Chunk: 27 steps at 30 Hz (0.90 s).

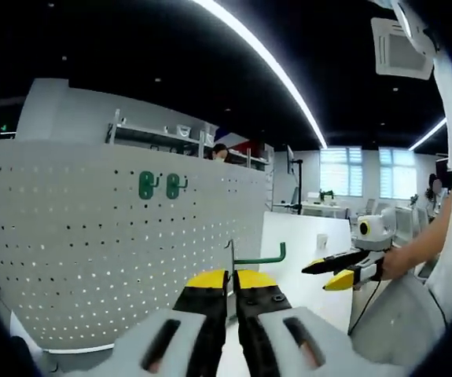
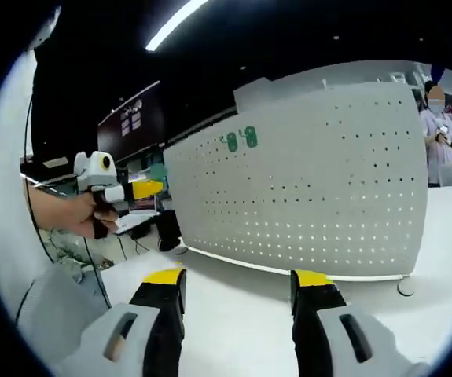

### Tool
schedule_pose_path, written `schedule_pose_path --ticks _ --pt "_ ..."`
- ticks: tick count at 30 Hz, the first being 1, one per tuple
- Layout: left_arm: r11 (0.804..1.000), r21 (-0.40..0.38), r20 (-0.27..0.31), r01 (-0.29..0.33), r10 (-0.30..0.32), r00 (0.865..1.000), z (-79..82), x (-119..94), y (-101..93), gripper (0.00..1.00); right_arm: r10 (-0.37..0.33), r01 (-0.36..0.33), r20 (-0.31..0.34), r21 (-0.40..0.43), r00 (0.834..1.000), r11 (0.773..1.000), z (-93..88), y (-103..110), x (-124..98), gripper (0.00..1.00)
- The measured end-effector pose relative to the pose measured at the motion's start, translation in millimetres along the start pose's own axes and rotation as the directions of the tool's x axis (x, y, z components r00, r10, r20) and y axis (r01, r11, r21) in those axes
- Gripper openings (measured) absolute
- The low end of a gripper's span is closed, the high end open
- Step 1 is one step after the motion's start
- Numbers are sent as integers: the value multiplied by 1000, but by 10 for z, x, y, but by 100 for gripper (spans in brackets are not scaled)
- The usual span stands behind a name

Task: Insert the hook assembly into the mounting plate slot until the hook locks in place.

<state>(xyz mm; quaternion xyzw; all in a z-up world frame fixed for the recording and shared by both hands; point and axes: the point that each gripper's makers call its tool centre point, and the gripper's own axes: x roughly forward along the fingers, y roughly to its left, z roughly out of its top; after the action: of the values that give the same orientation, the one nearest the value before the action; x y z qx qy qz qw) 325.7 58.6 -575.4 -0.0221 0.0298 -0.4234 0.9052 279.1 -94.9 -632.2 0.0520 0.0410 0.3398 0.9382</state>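
Jaws of the left gripper (image 1: 231, 292) pinch a slim green metal hook (image 1: 262, 258) by its plate: light, stiff, apt to twist. Right gripper (image 2: 237, 292) gapes empty near the white perforated pegboard (image 2: 320, 181).

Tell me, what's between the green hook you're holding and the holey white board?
Nothing: in the left gripper view, bare white tabletop separates the held green hook from the pegboard.

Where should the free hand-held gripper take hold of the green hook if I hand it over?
Judging from the left gripper view, take the green hook on its bare horizontal arm, before the upturned tip, coming from the tip side. The left hand-held gripper already pinches its upright plate end, so the arm is the free part. The right hand-held gripper stands open.
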Motion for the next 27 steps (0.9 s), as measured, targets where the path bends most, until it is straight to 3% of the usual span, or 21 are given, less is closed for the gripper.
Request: schedule_pose_path --ticks 4,19,27 --pt "1000 0 -2 -3 3 1000 -13 16 7 2 70 -71 88 -1 994 997 175 166 -11 46" --pt "1000 -13 5 -20 20 1000 -12 29 17 2 86 -92 107 48 991 995 261 244 -11 41" --pt "1000 14 -31 -27 27 999 -99 101 -42 2 85 -92 132 46 988 995 358 308 58 37"
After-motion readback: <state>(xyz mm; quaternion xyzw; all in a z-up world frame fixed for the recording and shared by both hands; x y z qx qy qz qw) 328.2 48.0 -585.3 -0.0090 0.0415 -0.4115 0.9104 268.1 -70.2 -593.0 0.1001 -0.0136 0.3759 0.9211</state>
